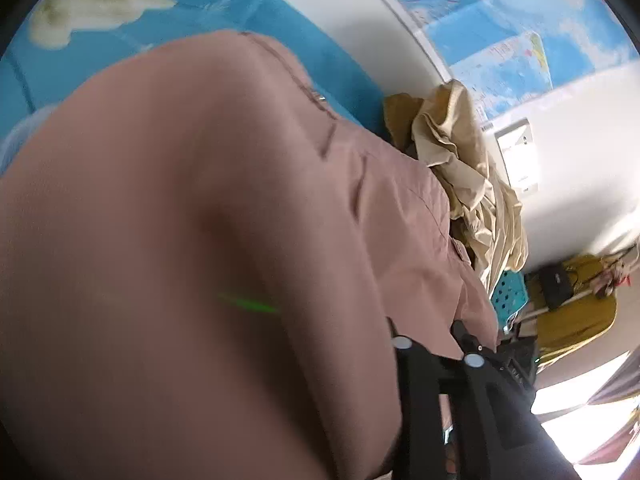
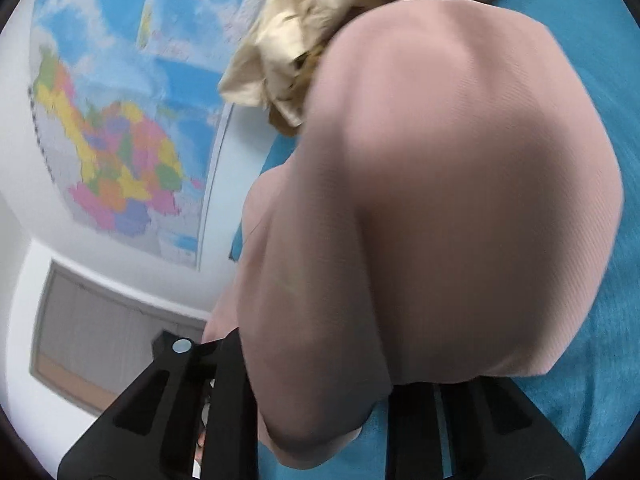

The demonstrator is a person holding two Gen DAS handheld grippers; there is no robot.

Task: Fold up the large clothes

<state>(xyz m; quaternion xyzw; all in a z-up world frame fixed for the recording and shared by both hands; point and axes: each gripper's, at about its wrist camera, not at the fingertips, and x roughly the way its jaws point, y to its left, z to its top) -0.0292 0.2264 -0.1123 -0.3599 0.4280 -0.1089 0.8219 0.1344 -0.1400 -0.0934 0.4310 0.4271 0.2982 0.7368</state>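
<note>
Garment: a large dusty-pink ribbed fabric garment point(image 1: 224, 216) is lifted close to both cameras and fills most of each view; it hangs over a bright blue textured cloth surface point(image 2: 592, 320).
Left gripper: the black two-finger left gripper point(image 1: 434, 354) is seen at the lower right of its view, its jaws narrowed with a fold of the pink fabric caught between them.
Right gripper: the black right gripper point(image 2: 320, 364) is seen at the bottom of its view, the pink fabric draped between its two fingers; whether the pads press on it cannot be told.
Other clothes: a crumpled beige and mustard pile of clothes point(image 1: 460, 152) lies at the far edge of the blue surface, just beyond the pink garment.
Wall: a coloured map poster point(image 2: 120, 152) is fixed to the white wall at the left.
Far right: a teal perforated basket point(image 1: 510, 292) is partly seen behind the pile.
</note>
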